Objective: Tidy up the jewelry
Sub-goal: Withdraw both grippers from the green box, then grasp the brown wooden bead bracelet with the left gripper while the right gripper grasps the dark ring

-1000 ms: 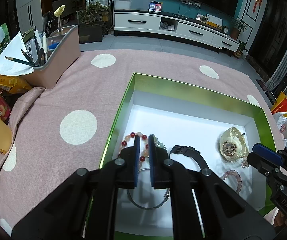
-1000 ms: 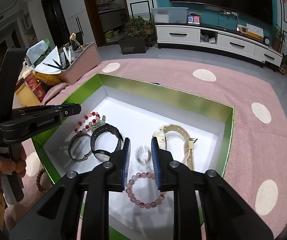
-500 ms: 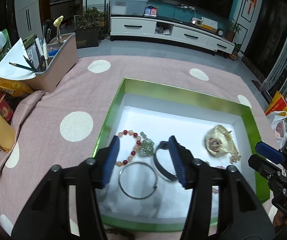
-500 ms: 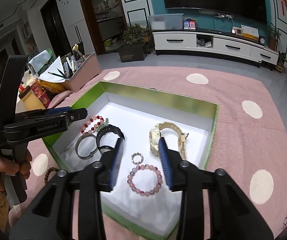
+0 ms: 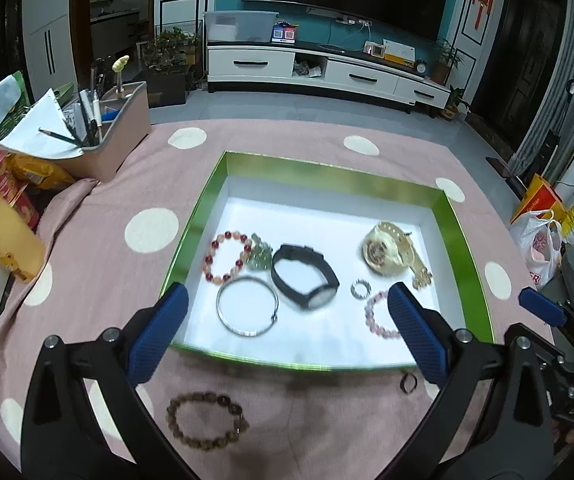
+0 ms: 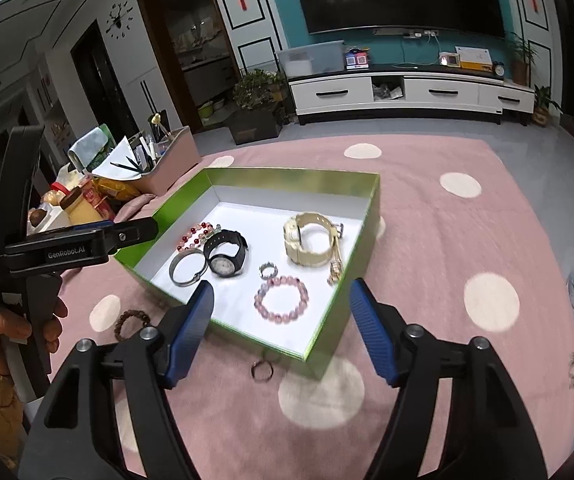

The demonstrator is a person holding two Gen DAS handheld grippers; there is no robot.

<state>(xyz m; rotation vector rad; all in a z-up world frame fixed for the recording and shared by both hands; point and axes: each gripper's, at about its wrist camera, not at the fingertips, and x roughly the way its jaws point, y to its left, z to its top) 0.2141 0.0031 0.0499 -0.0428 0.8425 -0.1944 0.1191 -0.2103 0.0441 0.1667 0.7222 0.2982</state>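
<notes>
Person's hand (image 6: 5, 320) (right view only)

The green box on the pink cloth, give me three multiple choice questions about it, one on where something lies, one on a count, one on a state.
1. Where is the brown bead bracelet?
A. In the green box
B. On the pink cloth, outside the box
C. Between the left gripper's pads

2. How many watches lie in the box?
A. One
B. Two
C. Four

3. What does the right gripper hold?
A. Nothing
B. The silver bangle
C. The pink bracelet

Answers:
1 B: the bracelet lies on the cloth before the box's near wall.
2 B: a black watch and a cream watch are in it.
3 A: its jaws are opening with nothing between the pads.
</notes>
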